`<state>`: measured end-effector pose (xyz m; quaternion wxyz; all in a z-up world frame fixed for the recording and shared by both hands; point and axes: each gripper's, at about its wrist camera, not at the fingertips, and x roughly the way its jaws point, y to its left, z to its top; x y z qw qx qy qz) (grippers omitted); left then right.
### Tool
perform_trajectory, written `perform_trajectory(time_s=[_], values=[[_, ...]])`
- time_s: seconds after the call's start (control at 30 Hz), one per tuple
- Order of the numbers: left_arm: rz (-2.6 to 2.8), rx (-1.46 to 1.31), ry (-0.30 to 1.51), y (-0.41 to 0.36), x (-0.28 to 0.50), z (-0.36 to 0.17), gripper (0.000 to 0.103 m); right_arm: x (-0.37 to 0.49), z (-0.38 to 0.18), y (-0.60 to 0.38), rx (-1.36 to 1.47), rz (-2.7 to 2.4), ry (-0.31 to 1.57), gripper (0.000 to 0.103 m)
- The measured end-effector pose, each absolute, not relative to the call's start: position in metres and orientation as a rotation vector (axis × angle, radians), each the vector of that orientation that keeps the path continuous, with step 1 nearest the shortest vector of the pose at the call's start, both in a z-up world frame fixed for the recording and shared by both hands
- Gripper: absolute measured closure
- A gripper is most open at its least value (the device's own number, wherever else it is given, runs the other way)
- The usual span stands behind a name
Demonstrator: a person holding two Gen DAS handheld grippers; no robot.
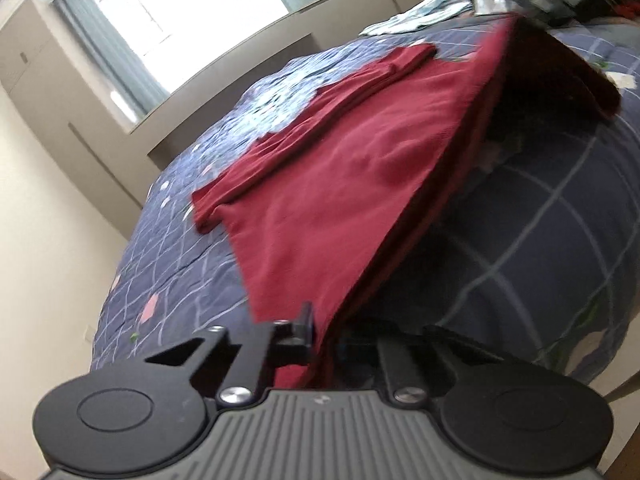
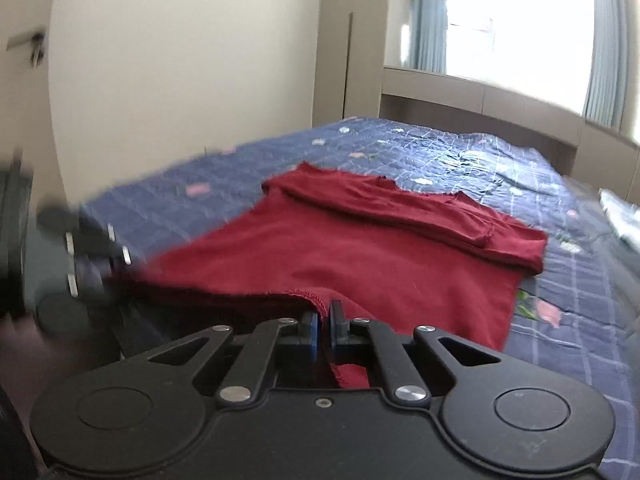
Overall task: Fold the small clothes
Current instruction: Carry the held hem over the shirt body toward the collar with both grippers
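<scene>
1. The right tongs [image 2: 323,326] were closed tight on the stitched hem of a dark red, soft knit garment [image 2: 360,256], the cloth passing between the blue pads and bunching behind them.
2. The left tongs [image 1: 320,328] were also pinched shut on that same hem at another spot; in the left wrist view only one finger [image 1: 305,326] showed clearly, the other hidden behind the red cloth, so the grip there was read partly from the taut lifted edge.
3. In the right wrist view the left tongs [image 2: 94,258] appeared as a blur at the far left end of the hem.
4. The garment lay spread on a bed with a navy quilted cover of pale grid lines and small flowers [image 2: 580,320]; its near edge was raised off the cover between the two tongs, and its far part rested flat with the sleeves already laid across.
5. The fabric looked light, limp and stretchy: it would sag between the grips, so the hem corners seemed the sensible holds, kept apart under tension.
6. Count: one red garment, two tongs, one bed, and one pale heap of other clothes [image 1: 420,14] farther along the bed.
</scene>
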<state>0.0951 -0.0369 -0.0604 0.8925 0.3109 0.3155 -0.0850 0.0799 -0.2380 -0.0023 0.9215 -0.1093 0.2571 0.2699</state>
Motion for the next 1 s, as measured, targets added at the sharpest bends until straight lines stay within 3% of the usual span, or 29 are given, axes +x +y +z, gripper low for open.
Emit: perform_trajectory(time_s=[0.1,0.17,0.23,0.27,0.3,0.33,0.77,1.0], values=[[-0.181,0.631,0.658,-0.026,0.096,-0.055,0.098,0.067,-0.024,-0.23,-0.367,0.526,0.531,0.097],[-0.189,0.652,0.65,-0.024,0.095,-0.052,0.099,0.059,-0.042,-0.222,-0.463,0.5,0.527,0.09],[-0.201,0.691,0.625,-0.026,0.092,-0.051,0.099,0.052,-0.06,-0.215,-0.568,0.476,0.5,0.088],[-0.208,0.714,0.612,-0.028,0.09,-0.051,0.099,0.05,-0.066,-0.214,-0.598,0.476,0.492,0.09],[-0.218,0.738,0.599,-0.029,0.088,-0.051,0.099,0.048,-0.069,-0.213,-0.616,0.483,0.484,0.099],[-0.231,0.75,0.595,-0.031,0.087,-0.051,0.099,0.046,-0.07,-0.212,-0.63,0.488,0.479,0.1],[-0.404,0.874,0.532,-0.031,0.061,-0.027,0.1,0.03,-0.026,-0.235,-0.895,0.64,0.497,0.101],[-0.553,0.873,0.619,-0.025,0.032,-0.02,0.1,0.008,-0.004,-0.243,-0.855,0.768,0.644,0.101]])
